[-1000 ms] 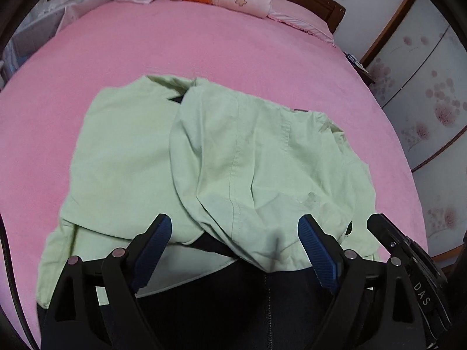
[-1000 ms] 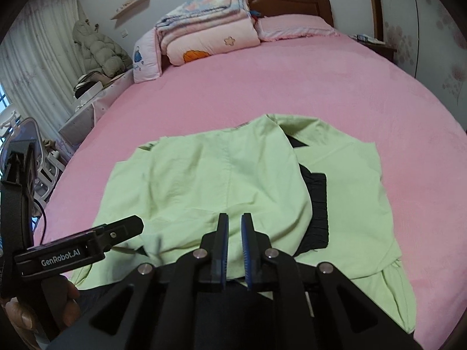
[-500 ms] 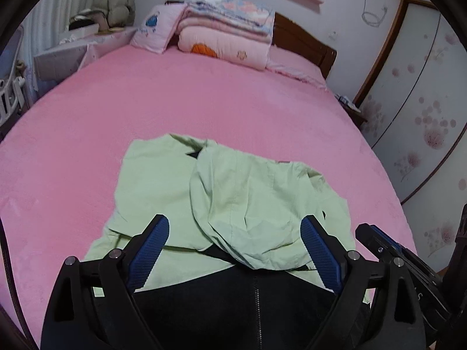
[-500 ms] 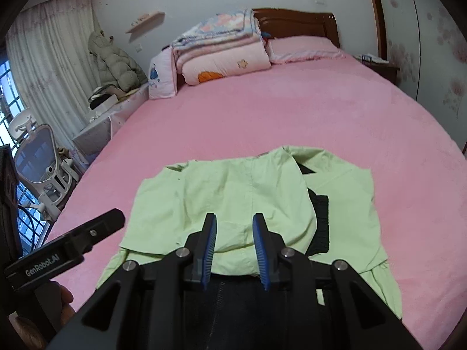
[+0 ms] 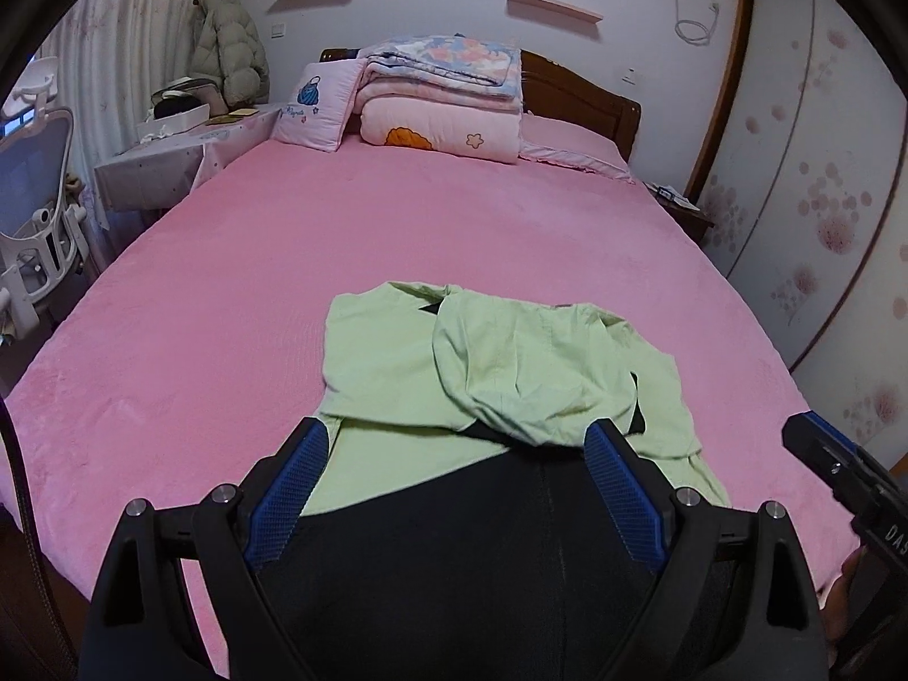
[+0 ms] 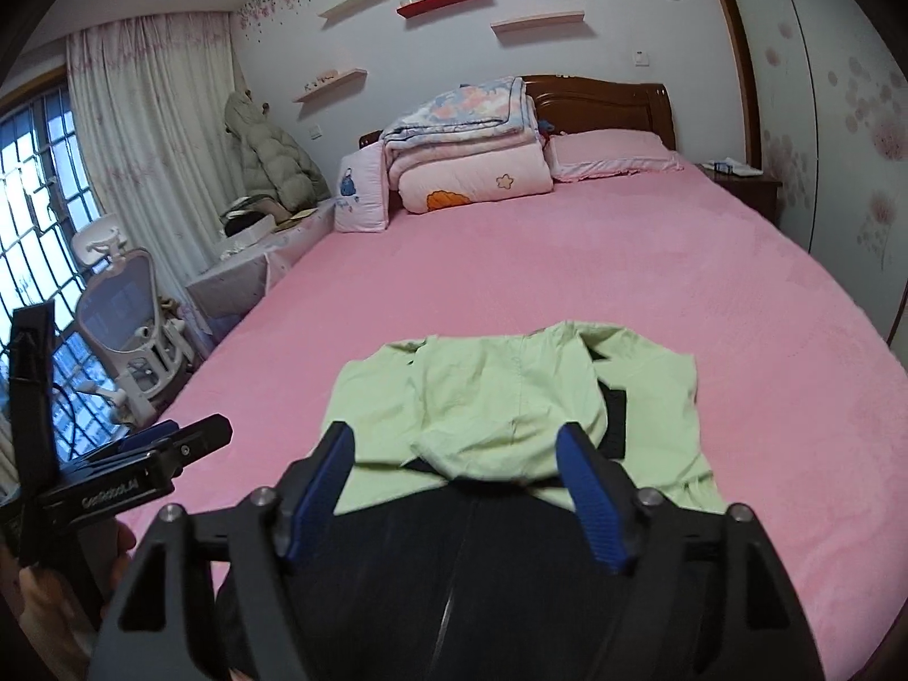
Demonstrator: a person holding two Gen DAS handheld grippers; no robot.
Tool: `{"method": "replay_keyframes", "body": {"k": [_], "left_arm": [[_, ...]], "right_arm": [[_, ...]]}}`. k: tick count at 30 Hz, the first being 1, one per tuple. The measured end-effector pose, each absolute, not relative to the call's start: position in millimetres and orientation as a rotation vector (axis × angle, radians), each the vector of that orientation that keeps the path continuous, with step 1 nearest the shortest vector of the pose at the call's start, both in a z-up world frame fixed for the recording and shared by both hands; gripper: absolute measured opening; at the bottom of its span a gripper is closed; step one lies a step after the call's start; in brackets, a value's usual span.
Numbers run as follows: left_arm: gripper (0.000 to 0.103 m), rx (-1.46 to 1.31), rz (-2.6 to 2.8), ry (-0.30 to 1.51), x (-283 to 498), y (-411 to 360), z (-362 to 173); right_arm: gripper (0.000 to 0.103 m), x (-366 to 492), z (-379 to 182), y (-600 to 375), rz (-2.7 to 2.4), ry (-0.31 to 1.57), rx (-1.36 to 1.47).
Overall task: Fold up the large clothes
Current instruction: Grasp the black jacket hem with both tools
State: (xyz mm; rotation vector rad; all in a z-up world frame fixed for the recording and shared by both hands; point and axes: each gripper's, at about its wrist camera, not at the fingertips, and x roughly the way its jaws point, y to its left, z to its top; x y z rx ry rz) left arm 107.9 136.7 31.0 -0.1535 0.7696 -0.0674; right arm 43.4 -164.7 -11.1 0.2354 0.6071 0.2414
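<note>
A light green garment [image 5: 499, 374] with a black inner part lies partly folded on the pink bed [image 5: 227, 295] near its front edge; it also shows in the right wrist view [image 6: 511, 397]. My left gripper [image 5: 454, 482] is open and empty, held back above the garment's near edge. My right gripper [image 6: 459, 482] is open and empty, also raised behind the garment. The right gripper's body shows at the left wrist view's right edge [image 5: 851, 482]. The left gripper's body shows at the right wrist view's left side [image 6: 130, 476]. A dark cloth below both grippers hides the near edge.
Folded quilts [image 5: 448, 96] and a pink pillow [image 5: 318, 108] are stacked at the wooden headboard. A covered side table [image 5: 170, 153] and a white chair [image 6: 125, 318] stand left of the bed. A nightstand [image 6: 738, 181] and wardrobe doors are at the right.
The right gripper has opened from shut to wide open. Both grippers have pulled back and tilted up from the garment, which now looks smaller and lies still.
</note>
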Motion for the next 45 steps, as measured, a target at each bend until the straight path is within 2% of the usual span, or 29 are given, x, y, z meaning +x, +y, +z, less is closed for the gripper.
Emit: {"method": "replay_keyframes", "body": {"k": [7, 18, 29, 33, 38, 40, 42, 43, 45], "left_arm": [[0.091, -0.134, -0.106, 0.78, 53, 161, 1], [0.091, -0.006, -0.047, 0.959, 4, 232, -116], [0.091, -0.288, -0.028, 1.056, 13, 307, -171], [0.09, -0.317, -0.03, 1.09, 14, 316, -188], [0.089, -0.307, -0.03, 1.114, 14, 314, -203], [0.089, -0.288, -0.04, 1.12, 15, 308, -204], [0.077, -0.256, -0.049, 1.131, 16, 301, -205], [0.074, -0.234, -0.046, 1.139, 17, 297, -204], [0.055, -0.224, -0.065, 1.145, 18, 290, -202]], "right_arm": [[0.074, -9, -49, -202, 0.157, 0.662, 0.262], [0.074, -76, -126, -292, -0.06, 0.813, 0.175], [0.072, -65, -214, -321, -0.065, 1.004, 0.239], [0.056, -55, -233, -320, -0.023, 1.049, 0.253], [0.051, -57, -237, -318, -0.004, 1.039, 0.248], [0.039, -58, -237, -317, 0.001, 1.037, 0.244], [0.024, -59, -235, -317, 0.02, 1.038, 0.249], [0.021, -59, -234, -317, 0.022, 1.036, 0.244], [0.018, -59, -231, -314, 0.025, 1.033, 0.225]]}}
